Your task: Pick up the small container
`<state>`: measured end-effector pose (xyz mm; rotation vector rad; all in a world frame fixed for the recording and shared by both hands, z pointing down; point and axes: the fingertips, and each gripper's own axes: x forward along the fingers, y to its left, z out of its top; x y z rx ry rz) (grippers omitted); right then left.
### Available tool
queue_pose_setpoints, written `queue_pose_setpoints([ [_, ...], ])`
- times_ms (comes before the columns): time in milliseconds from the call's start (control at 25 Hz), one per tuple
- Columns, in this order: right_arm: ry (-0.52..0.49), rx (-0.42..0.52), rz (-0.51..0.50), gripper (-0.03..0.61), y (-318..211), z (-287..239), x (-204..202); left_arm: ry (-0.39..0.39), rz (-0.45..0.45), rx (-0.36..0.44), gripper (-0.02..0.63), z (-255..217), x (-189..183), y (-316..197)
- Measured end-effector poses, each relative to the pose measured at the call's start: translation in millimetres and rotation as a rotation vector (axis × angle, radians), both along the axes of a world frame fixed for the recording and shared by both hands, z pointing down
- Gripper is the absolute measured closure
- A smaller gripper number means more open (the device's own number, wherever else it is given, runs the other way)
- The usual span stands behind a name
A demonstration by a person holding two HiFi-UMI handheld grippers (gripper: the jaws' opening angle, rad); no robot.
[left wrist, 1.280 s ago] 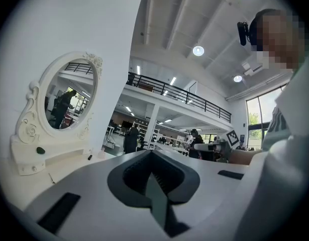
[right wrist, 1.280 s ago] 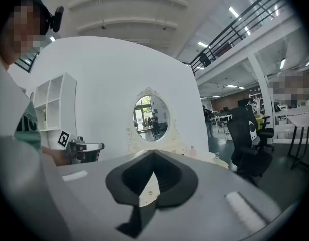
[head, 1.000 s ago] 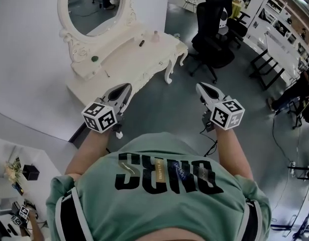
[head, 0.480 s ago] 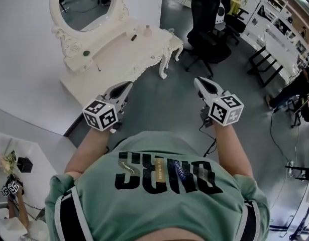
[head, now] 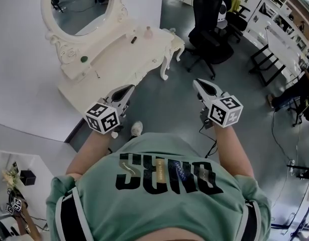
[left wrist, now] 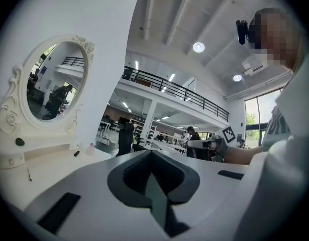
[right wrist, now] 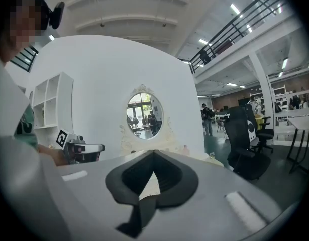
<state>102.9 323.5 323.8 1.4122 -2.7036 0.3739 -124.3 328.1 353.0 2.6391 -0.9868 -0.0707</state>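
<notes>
The person stands on the grey floor (head: pixel 164 104), some way from a white desk (head: pixel 125 59) with an oval mirror (head: pixel 79 6) at its back edge. Each hand holds one gripper in front of the green shirt (head: pixel 159 185).

The left gripper (head: pixel 130 88) points toward the front edge of the desk. In the left gripper view its jaws are closed together and nothing is between them. The right gripper (head: pixel 196 83) is over the floor, to the right of the desk, and points toward the black office chairs (head: pixel 212 34). Its jaws are also closed, with nothing held. Both grippers are well apart from the desk.

On the desk a pale pink small container (head: pixel 148 32) stands upright near the back right corner. A short dark thing (head: pixel 134 39) lies just beside it, on the side of the mirror. A dark green round thing (head: pixel 84 59) is on the raised step under the mirror, toward the left end. A thin stick-like thing (head: pixel 97 74) lies on the desk top near it. Which of these is the one to pick up, I cannot tell for sure; the pink one looks most like it.

One white shoe (head: pixel 136 128) shows on the floor near the left gripper.
</notes>
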Motion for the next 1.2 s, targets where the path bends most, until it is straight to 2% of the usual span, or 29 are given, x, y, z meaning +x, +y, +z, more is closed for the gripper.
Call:
queue_pose_setpoints([
  [320, 0.004, 0.004, 0.054, 0.569, -124.5, 0.9, -36.7, 0.014, 0.089, -0.003, 0.614, 4.1, -24.7, -142.1],
  [600, -0.027, 0.007, 0.099, 0.569, -230.3, -7.4, -62.0, -0.019, 0.173, -0.015, 0.614, 1.5, -41.8, -248.4],
  [880, -0.029, -0.039, 0.138, 0.569, -296.4, 7.3, -69.6, -0.002, 0.207, -0.082, 0.614, 26.8, -53.3, -305.1],
  [1200, -0.033, -0.076, 0.1, 0.569, -366.8, 33.0, -45.8, -0.011, 0.154, -0.14, 0.615, 57.8, -39.0, -360.5],
])
